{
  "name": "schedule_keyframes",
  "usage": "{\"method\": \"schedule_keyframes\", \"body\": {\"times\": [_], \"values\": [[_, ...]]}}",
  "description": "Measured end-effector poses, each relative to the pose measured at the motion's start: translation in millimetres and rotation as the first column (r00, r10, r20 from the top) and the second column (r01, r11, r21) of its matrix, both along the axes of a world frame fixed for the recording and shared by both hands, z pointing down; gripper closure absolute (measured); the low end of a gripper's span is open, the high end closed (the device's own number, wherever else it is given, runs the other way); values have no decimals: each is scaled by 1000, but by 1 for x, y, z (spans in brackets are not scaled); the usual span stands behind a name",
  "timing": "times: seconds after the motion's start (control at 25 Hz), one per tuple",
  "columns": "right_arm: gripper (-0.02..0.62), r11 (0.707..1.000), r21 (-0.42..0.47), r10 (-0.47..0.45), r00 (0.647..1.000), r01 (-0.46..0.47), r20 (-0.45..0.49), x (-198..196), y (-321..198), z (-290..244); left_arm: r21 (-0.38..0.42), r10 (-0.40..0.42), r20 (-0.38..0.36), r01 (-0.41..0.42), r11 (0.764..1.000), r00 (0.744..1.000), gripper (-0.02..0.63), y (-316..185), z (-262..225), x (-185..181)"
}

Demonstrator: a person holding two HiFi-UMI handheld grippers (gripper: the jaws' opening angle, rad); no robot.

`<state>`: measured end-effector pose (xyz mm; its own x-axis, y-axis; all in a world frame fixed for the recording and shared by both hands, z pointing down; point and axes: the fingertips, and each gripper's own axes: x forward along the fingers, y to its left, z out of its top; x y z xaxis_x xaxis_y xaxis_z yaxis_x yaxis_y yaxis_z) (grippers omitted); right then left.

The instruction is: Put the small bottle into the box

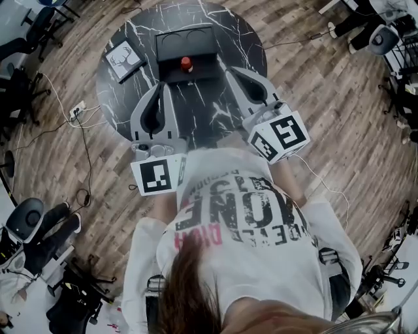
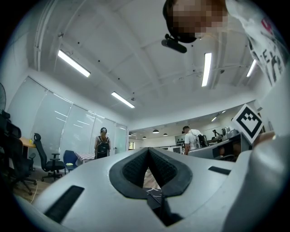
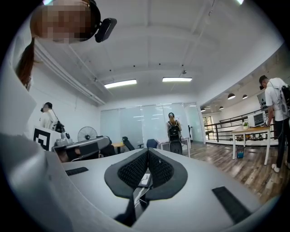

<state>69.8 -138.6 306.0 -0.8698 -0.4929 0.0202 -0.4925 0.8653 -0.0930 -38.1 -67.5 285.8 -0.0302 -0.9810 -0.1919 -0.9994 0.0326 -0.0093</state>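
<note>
On the left of the round black marble-patterned counter [image 1: 222, 19] lies a small framed picture of a deer [image 1: 124, 60], which has no part in the job. Just right of it, the left tongs [image 1: 161, 91] point toward the middle of the counter. The left gripper view shows their dark ribbed pads [image 2: 136, 168] pressed together at the tips, with nothing held.

At centre stands the rectangular black box [image 1: 186, 40], open, with two round hollows showing in its far part. The small bottle with a red cap [image 1: 187, 63] stands upright at the box's near part. It looks to be inside the box's outline, though from this height I cannot say for certain whether it is in the box or just against its front edge.

To the right, the right tongs [image 1: 233, 70] are likewise closed tip to tip and empty in the right gripper view [image 3: 147, 154].

With neither tongs touching the bottle, the placing looks finished, or else nothing has begun; if the bottle is inside, nothing remains.
</note>
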Motion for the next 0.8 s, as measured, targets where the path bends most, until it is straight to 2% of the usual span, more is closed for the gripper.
{"method": "schedule_keyframes", "body": {"times": [0.44, 0.8], "values": [[594, 1000, 4, 11, 1000, -11, -12, 16, -3, -5, 0, 23, -1, -23, 1000, 1000, 603, -7, -2, 14], [594, 1000, -6, 15, 999, -16, -29, 12, -7, 1, -41, 30, -12, -31, 999, 999, 603, -16, 8, 13]]}}
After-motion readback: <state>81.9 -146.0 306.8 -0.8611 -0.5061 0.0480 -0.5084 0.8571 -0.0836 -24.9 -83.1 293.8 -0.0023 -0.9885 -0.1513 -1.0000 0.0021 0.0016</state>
